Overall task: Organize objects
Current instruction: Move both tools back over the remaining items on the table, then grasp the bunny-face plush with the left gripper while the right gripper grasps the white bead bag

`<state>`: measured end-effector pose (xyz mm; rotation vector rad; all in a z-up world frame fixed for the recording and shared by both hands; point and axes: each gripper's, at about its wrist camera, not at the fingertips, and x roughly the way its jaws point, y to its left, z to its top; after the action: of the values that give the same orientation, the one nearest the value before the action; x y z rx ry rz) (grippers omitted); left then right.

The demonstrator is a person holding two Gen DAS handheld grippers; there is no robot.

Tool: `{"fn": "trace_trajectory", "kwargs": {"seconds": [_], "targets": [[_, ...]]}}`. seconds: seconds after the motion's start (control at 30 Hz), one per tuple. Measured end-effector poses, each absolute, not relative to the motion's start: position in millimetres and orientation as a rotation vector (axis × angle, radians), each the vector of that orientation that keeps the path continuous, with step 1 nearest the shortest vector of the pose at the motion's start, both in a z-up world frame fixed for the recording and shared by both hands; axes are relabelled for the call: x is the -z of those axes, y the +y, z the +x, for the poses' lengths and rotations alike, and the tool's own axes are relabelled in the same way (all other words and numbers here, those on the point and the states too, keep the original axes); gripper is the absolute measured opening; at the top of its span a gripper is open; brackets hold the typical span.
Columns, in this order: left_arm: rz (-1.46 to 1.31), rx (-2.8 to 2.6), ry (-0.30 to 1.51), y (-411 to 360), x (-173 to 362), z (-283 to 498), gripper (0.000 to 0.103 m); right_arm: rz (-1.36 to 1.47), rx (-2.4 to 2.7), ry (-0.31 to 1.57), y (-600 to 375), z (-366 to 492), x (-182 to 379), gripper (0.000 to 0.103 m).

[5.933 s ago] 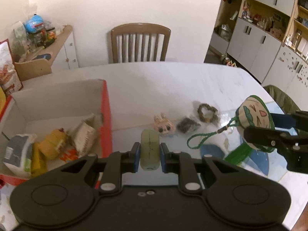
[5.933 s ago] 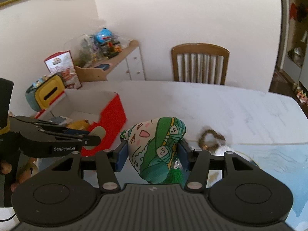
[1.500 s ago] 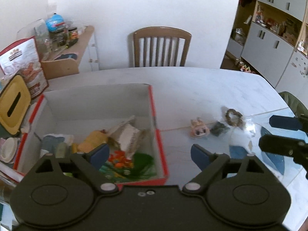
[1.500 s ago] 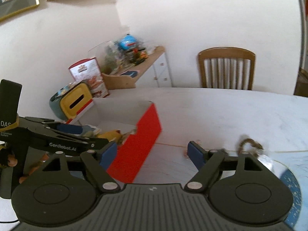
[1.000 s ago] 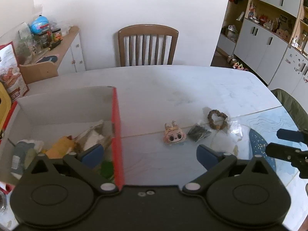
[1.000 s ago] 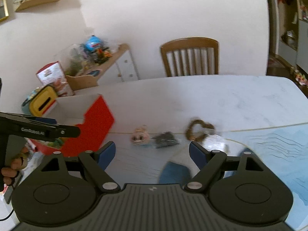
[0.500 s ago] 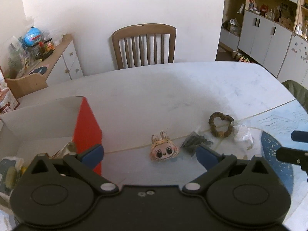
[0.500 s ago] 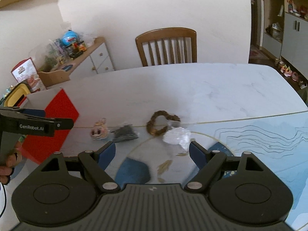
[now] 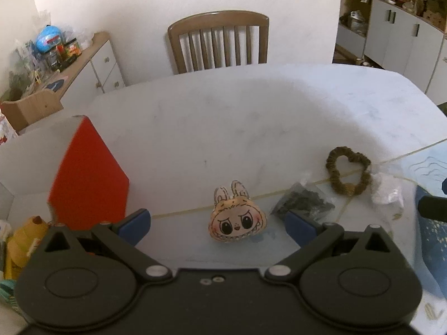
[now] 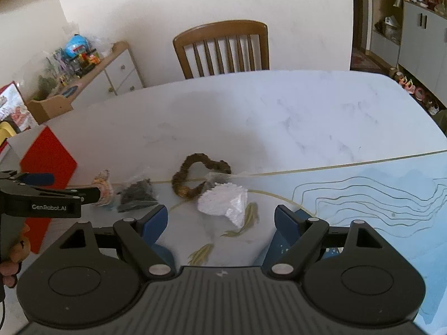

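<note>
Both tools empty, spread wide over the last loose items on the tabletop (image 9: 251, 128).

Left tool (image 9: 218, 224) apart, lined up on the bunny-face charm (image 9: 237, 220) lying flat just ahead, red box (image 9: 89, 176) to its left; right tool (image 10: 220, 219) apart, aimed at the white crumpled packet (image 10: 223, 203), touching the brown scrunchie (image 10: 195, 176). Best lowered straight down, fingers straddling each piece, closed low to avoid nudging the dark packet (image 9: 303, 203) between.

This is a home dining room: a wooden slat-back chair (image 9: 218, 42) is drawn up to a white marble-look table (image 10: 279, 117). A low sideboard (image 10: 111, 67) cluttered with toys and jars lines the wall, and grey cabinets (image 9: 405, 36) under crowded shelves stand through the doorway.
</note>
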<state>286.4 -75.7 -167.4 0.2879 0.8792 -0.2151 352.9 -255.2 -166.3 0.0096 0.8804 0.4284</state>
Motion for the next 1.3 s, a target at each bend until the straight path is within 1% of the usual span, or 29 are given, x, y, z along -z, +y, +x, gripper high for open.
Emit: {"fn": "trace_trajectory", "kwargs": {"seconds": [0.43, 0.53, 0.6, 0.63, 0.67, 0.73, 0.77, 0.8, 0.87, 0.9, 0.97, 1.0, 1.07, 1.1, 1.13, 1.17, 1.3], "targets": [[0.28, 0.179, 0.924, -74.7, 191.9, 301.4, 0.1, -0.014, -0.396, 0.922, -232.6, 380.9, 199.9, 0.084], [0.27, 0.19, 0.925, -73.4, 192.7, 301.9, 0.097, -0.032, -0.388, 0.925, -228.9, 383.8, 205.9, 0.084], [0.263, 0.196, 0.928, -73.0, 193.2, 303.2, 0.092, -0.033, -0.378, 0.925, -228.2, 385.4, 208.4, 0.084], [0.261, 0.201, 0.929, -72.9, 193.8, 304.4, 0.088, -0.032, -0.374, 0.924, -227.9, 386.0, 209.1, 0.083], [0.258, 0.206, 0.931, -73.2, 194.1, 304.6, 0.083, -0.032, -0.372, 0.926, -227.4, 386.4, 209.8, 0.081], [0.253, 0.216, 0.933, -74.0, 194.9, 304.6, 0.078, -0.036, -0.371, 0.931, -225.7, 387.5, 211.1, 0.078], [0.249, 0.221, 0.934, -73.7, 195.1, 304.2, 0.074, -0.042, -0.37, 0.932, -224.7, 387.6, 211.6, 0.076], [0.244, 0.23, 0.933, -73.6, 194.9, 304.0, 0.072, -0.051, -0.366, 0.929, -223.8, 387.6, 211.6, 0.075], [0.243, 0.238, 0.929, -73.9, 194.7, 302.9, 0.061, -0.057, -0.36, 0.927, -222.6, 387.6, 211.6, 0.072], [0.242, 0.244, 0.929, -74.6, 194.8, 302.8, 0.058, -0.06, -0.355, 0.925, -222.3, 387.4, 211.5, 0.07], [0.241, 0.252, 0.932, -74.8, 195.0, 302.5, 0.049, -0.069, -0.349, 0.923, -221.2, 386.7, 211.4, 0.064], [0.239, 0.256, 0.93, -74.6, 194.6, 302.0, 0.049, -0.074, -0.349, 0.922, -220.4, 386.1, 211.2, 0.062], [0.239, 0.258, 0.928, -74.6, 195.3, 300.6, 0.048, -0.091, -0.349, 0.918, -218.4, 384.2, 211.1, 0.053], [0.24, 0.262, 0.926, -74.3, 194.9, 299.5, 0.048, -0.099, -0.349, 0.918, -217.6, 383.0, 211.1, 0.053], [0.24, 0.264, 0.924, -74.1, 194.9, 298.3, 0.047, -0.104, -0.35, 0.917, -217.2, 381.9, 210.9, 0.051], [0.242, 0.269, 0.92, -74.1, 194.3, 297.0, 0.047, -0.11, -0.351, 0.913, -216.7, 380.1, 210.4, 0.045], [0.251, 0.289, 0.903, -75.8, 188.1, 290.2, 0.047, -0.133, -0.368, 0.904, -216.2, 372.5, 206.2, 0.041]]}}
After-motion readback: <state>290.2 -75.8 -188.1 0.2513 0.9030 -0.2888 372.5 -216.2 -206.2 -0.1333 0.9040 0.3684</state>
